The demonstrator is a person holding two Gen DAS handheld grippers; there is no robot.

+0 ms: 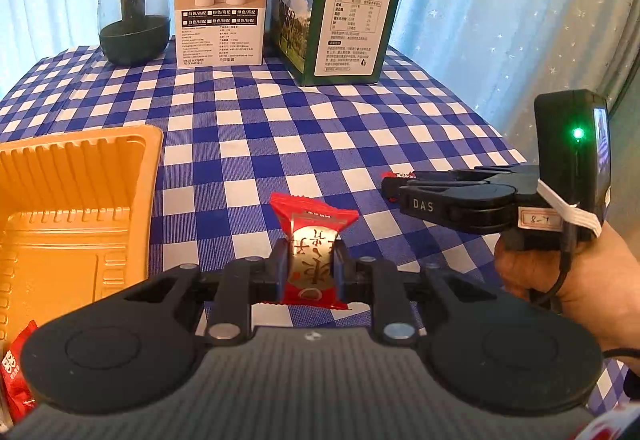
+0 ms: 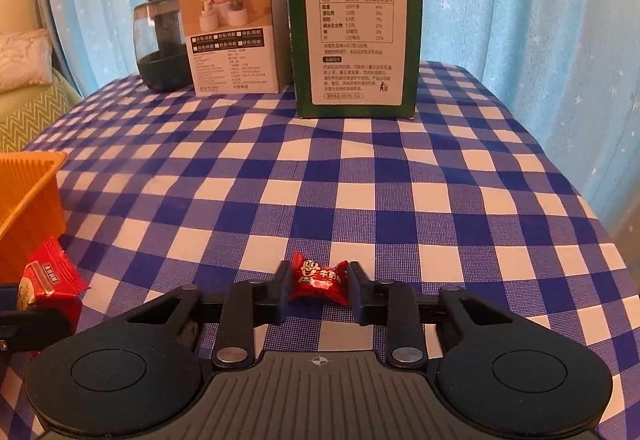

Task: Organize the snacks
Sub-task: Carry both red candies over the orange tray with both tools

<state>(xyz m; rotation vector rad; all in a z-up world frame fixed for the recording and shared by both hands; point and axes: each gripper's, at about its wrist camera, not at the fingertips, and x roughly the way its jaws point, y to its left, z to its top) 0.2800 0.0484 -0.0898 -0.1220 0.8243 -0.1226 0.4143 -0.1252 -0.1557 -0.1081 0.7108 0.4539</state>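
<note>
My left gripper [image 1: 310, 264] is shut on a red and silver snack packet [image 1: 311, 252], held upright just right of the orange tray [image 1: 80, 208]. The same packet shows at the left edge of the right wrist view [image 2: 48, 284]. My right gripper [image 2: 319, 286] is shut on a small red wrapped candy [image 2: 319, 280] low over the checkered cloth. In the left wrist view the right gripper [image 1: 394, 184] reaches in from the right, with a bit of red wrapper at its tips. Another red packet [image 1: 16, 372] lies at the lower left.
At the back of the blue and white checkered table [image 2: 360, 176] stand a dark glass humidifier [image 1: 134, 14], a white product box [image 1: 222, 6] and a green carton [image 1: 340, 14]. A blue curtain hangs behind. The tray's corner [image 2: 30, 196] shows at the left.
</note>
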